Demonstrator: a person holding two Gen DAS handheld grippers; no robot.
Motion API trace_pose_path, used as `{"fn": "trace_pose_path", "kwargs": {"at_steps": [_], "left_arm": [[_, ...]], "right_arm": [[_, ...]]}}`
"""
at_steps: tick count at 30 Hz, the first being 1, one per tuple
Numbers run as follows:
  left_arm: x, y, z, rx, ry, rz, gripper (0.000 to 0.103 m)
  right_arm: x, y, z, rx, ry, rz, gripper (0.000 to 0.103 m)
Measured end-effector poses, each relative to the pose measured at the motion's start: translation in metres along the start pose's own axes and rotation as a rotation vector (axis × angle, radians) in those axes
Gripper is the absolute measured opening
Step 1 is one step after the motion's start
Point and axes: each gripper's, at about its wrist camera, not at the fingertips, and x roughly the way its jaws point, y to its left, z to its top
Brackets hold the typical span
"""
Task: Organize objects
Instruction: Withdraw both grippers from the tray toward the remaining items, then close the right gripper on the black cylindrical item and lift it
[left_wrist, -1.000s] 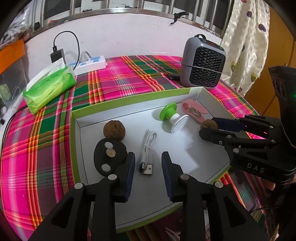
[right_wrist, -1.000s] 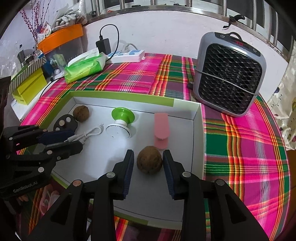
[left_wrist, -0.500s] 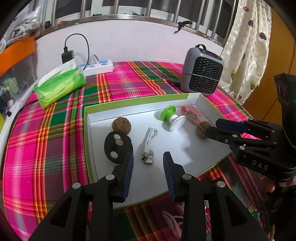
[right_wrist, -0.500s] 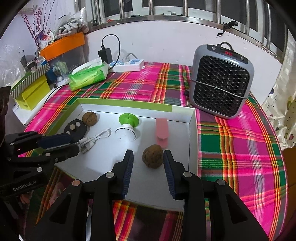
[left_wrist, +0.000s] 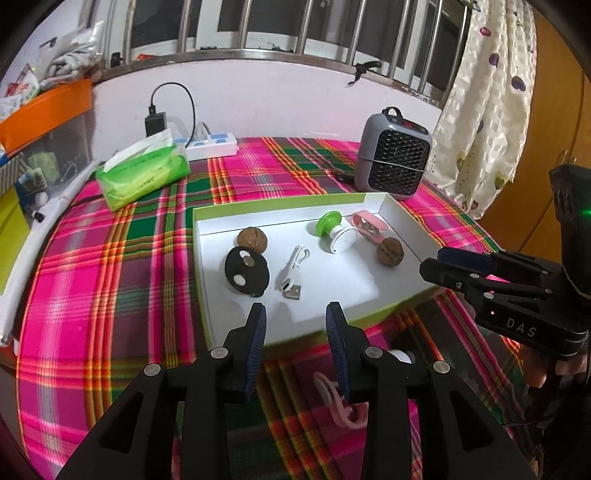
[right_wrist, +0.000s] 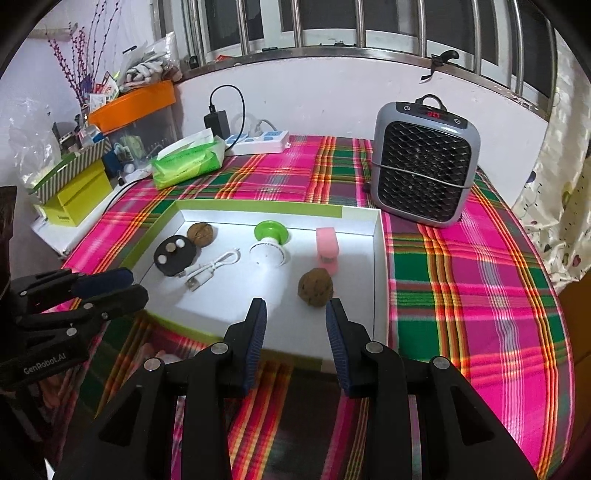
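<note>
A white tray with a green rim (left_wrist: 280, 203) (right_wrist: 258, 211) lies on the plaid cloth. In it are two walnuts (left_wrist: 252, 239) (left_wrist: 389, 251) (right_wrist: 315, 287), a black disc with coins (left_wrist: 246, 272) (right_wrist: 174, 254), a white USB cable (left_wrist: 291, 269) (right_wrist: 210, 268), a green-and-white spool (left_wrist: 334, 232) (right_wrist: 269, 242) and a pink clip (left_wrist: 367, 226) (right_wrist: 327, 245). My left gripper (left_wrist: 295, 325) is open and empty, over the tray's near edge. My right gripper (right_wrist: 295, 321) is open and empty, just short of the near walnut.
A grey heater (left_wrist: 393, 155) (right_wrist: 424, 162) stands behind the tray on the right. A green tissue pack (left_wrist: 144, 173) (right_wrist: 188, 160) and a power strip (left_wrist: 210, 144) lie at the back left. Boxes (right_wrist: 74, 192) stand off the table's left edge.
Both grippers have pulled back and up from the tray, still open. The cable and the walnut that sat between the fingers now lie well ahead of them.
</note>
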Motion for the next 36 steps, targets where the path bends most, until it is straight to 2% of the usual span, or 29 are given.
{"fn": "trace_pose_path", "kwargs": {"at_steps": [7, 10, 17, 25, 36], "left_arm": [[-0.017, 0.003, -0.019, -0.023, -0.012, -0.006, 0.032], [-0.023, 0.005, -0.026, -0.033, -0.015, -0.009, 0.032], [-0.032, 0.012, -0.039, -0.051, -0.018, -0.020, 0.032], [-0.038, 0.011, -0.054, -0.046, -0.006, -0.042, 0.032], [-0.040, 0.009, -0.057, -0.036, 0.002, -0.089, 0.035]], "right_arm": [[-0.014, 0.013, -0.017, -0.002, -0.001, 0.024, 0.036], [-0.017, 0.020, -0.026, -0.001, 0.004, 0.038, 0.046], [-0.021, 0.034, -0.045, 0.005, 0.029, 0.050, 0.047], [-0.015, 0.047, -0.059, -0.001, 0.064, 0.021, 0.047], [-0.009, 0.045, -0.064, 0.015, 0.100, -0.050, 0.047]]}}
